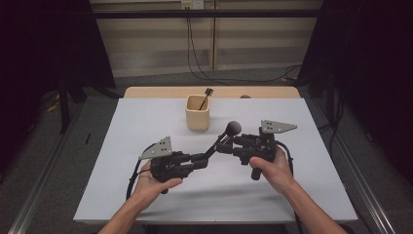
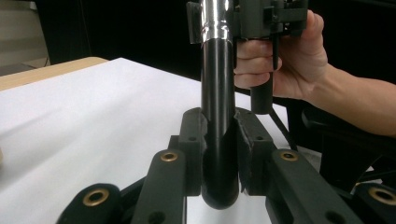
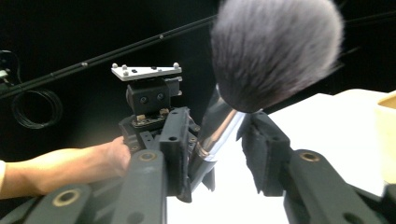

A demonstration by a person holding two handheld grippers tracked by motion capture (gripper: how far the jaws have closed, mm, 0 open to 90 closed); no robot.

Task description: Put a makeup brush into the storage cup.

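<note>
A make-up brush with a black handle (image 2: 217,116), a silver ferrule (image 3: 215,133) and a fluffy dark head (image 3: 275,51) hangs level above the white table between both grippers; in the high view the brush (image 1: 215,142) slants up toward its head. My left gripper (image 2: 219,140) is shut on the rounded end of the handle, and it appears in the high view as the left gripper (image 1: 204,157). My right gripper (image 3: 217,140) has its jaws on the ferrule just below the head, and shows in the high view as the right gripper (image 1: 224,144). A hand holds each gripper.
A tan square cup (image 1: 198,113) stands behind the brush near the table's far edge, with a thin black tool (image 1: 207,92) leaning in it. The cup's side (image 3: 387,140) shows at the right of the right gripper view. The white table top (image 1: 146,195) ends in a wooden strip at the back.
</note>
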